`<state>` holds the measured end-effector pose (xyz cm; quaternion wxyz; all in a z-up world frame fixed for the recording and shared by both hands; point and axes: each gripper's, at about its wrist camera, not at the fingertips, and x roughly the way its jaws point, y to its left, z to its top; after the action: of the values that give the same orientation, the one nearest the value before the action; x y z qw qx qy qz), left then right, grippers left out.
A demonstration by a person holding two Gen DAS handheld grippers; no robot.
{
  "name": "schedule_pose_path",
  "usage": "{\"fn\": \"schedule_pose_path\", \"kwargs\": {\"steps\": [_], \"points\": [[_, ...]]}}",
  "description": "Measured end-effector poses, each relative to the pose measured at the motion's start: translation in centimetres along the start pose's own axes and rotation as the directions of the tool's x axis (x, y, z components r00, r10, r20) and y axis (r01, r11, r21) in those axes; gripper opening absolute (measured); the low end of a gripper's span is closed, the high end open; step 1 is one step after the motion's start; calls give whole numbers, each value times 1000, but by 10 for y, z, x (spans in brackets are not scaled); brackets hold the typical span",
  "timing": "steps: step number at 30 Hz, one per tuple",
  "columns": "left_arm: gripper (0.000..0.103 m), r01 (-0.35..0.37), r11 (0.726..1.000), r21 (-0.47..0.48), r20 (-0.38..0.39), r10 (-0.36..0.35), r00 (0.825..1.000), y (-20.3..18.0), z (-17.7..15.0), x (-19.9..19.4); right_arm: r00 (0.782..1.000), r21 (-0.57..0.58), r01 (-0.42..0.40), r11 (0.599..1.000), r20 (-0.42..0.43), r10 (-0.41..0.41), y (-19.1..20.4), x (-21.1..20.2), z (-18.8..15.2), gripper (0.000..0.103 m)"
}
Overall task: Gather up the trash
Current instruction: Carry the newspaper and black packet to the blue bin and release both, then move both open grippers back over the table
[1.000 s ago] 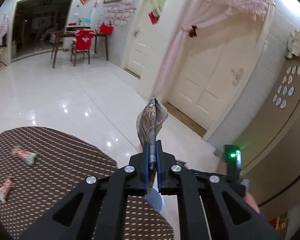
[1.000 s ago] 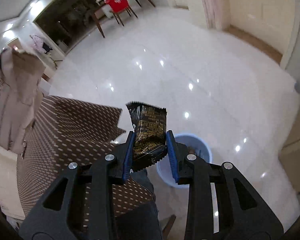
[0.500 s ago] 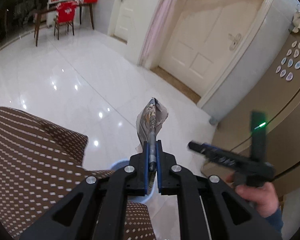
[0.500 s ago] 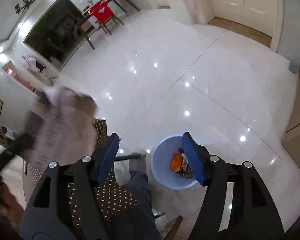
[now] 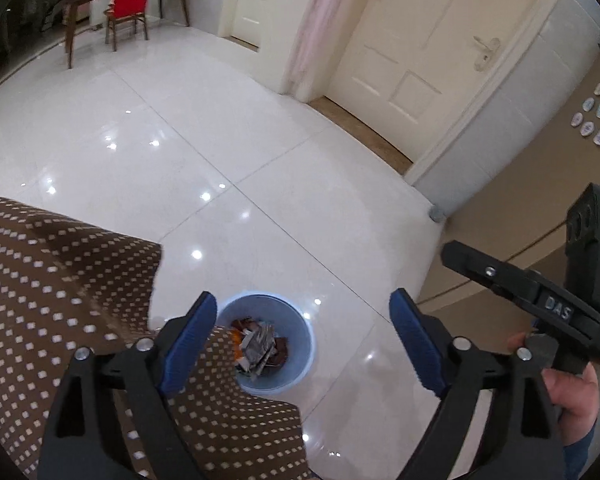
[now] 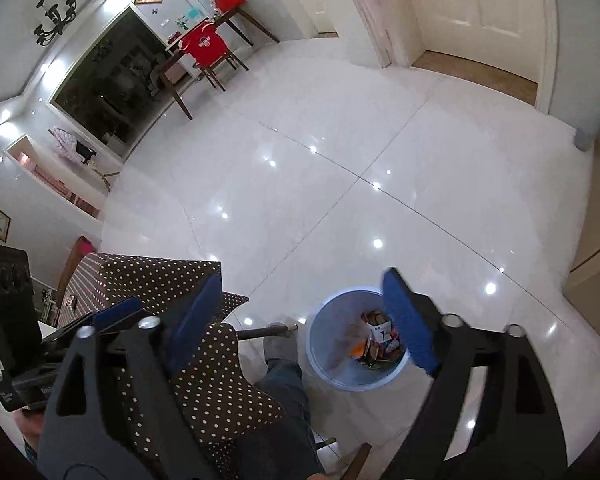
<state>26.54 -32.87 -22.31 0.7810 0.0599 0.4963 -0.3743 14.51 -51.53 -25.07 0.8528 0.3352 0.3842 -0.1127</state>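
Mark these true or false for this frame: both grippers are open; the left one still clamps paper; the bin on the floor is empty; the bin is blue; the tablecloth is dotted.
1. Both the left gripper and the right gripper are open. True.
2. The left gripper clamps paper. False: nothing sits between its fingers.
3. The bin is empty. False: crumpled paper and wrappers lie inside.
4. The bin is blue. True.
5. The tablecloth is brown with white dots. True.
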Motion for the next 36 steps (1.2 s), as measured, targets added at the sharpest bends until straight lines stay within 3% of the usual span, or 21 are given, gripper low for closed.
{"fn": "schedule_pose_path", "kwargs": {"steps": [2, 7, 16, 27, 36], "points": [[91, -13, 1000, 0, 32, 13, 999, 0, 0, -13, 1000, 1, 0, 1000, 6, 0, 6, -4, -2, 97], [94, -76, 997, 12, 111, 74, 991, 2, 2, -47, 1000, -18, 24, 1000, 10, -24, 18, -5, -3, 97], [94, -111, 994, 1, 192, 108, 975, 7, -5, -97, 998, -91, 50, 995, 39, -47, 53, -21, -6, 97], [94, -154, 988, -26, 255, 155, 954, 31, -26, -143, 997, -202, 62, 977, 55, -52, 109, -33, -11, 97], [94, -203, 977, -65, 296, 214, 931, 70, -55, -180, 999, -310, 21, 951, 47, -7, 166, -32, -25, 97]]}}
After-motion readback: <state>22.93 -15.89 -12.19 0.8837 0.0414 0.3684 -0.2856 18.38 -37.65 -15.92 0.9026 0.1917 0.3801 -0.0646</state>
